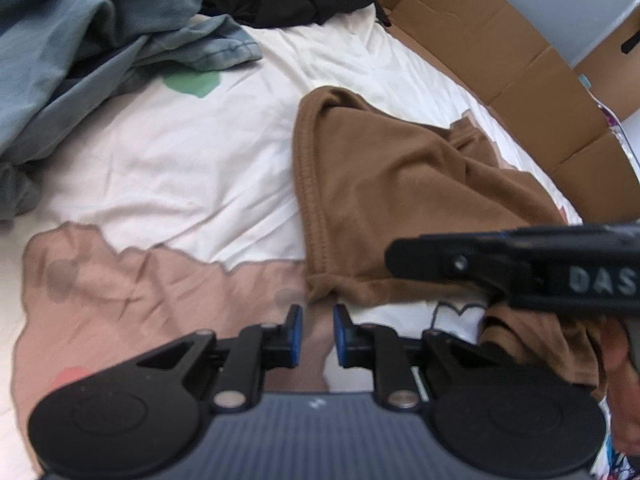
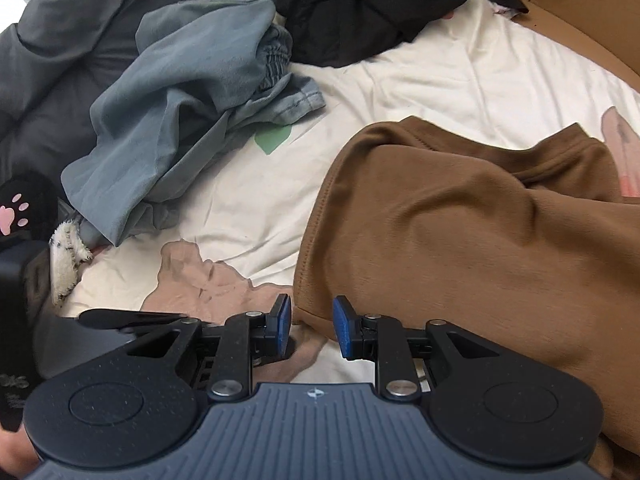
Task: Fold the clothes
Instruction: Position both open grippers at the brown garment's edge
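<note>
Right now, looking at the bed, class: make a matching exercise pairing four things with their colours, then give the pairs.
1. garment nearest the grippers
2. crumpled trousers
3. clothing heap at the far edge
4. bedsheet

A. black
B. mostly white
C. brown
D. grey-blue

Pairs: 1-C, 2-D, 3-A, 4-B

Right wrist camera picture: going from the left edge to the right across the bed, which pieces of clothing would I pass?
Black item with a pink paw print → grey-blue garment → brown garment. The black clothing lies further back, so it is left out.
</note>
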`<state>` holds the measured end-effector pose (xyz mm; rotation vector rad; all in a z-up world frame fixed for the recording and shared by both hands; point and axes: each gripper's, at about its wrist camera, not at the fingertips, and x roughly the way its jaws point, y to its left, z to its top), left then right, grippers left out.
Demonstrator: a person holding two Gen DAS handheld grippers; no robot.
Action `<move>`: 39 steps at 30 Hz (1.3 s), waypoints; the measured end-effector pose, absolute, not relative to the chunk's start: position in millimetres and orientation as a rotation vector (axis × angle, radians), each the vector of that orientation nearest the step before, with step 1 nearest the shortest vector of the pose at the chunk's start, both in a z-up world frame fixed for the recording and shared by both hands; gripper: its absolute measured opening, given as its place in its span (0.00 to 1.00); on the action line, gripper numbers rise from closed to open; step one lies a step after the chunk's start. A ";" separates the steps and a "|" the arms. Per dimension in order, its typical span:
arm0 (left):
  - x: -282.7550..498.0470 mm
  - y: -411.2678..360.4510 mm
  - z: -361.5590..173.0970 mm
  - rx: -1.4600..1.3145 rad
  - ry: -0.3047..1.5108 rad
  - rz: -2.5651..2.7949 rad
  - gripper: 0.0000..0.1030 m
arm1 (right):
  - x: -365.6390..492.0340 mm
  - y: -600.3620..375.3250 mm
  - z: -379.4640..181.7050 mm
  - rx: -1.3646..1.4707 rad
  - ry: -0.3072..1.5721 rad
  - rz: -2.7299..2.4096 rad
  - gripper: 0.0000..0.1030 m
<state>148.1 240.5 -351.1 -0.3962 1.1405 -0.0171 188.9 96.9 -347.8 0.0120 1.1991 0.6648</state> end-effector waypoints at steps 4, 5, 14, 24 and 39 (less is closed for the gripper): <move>137.5 253.0 -346.4 -0.393 1.153 0.039 0.17 | 187.6 108.7 -356.7 0.011 1.200 0.664 0.30; 135.1 256.3 -345.3 -0.394 1.154 0.051 0.17 | 187.7 111.6 -359.2 0.014 1.202 0.663 0.30; 123.9 274.2 -344.2 -0.380 1.172 0.101 0.17 | 191.7 130.7 -380.5 0.009 1.237 0.631 0.30; 119.3 275.9 -346.8 -0.384 1.183 0.113 0.18 | 197.1 140.8 -403.4 0.063 1.263 0.537 0.37; 123.3 272.0 -342.6 -0.350 1.182 0.125 0.20 | 194.5 155.5 -404.1 -0.065 1.241 0.475 0.22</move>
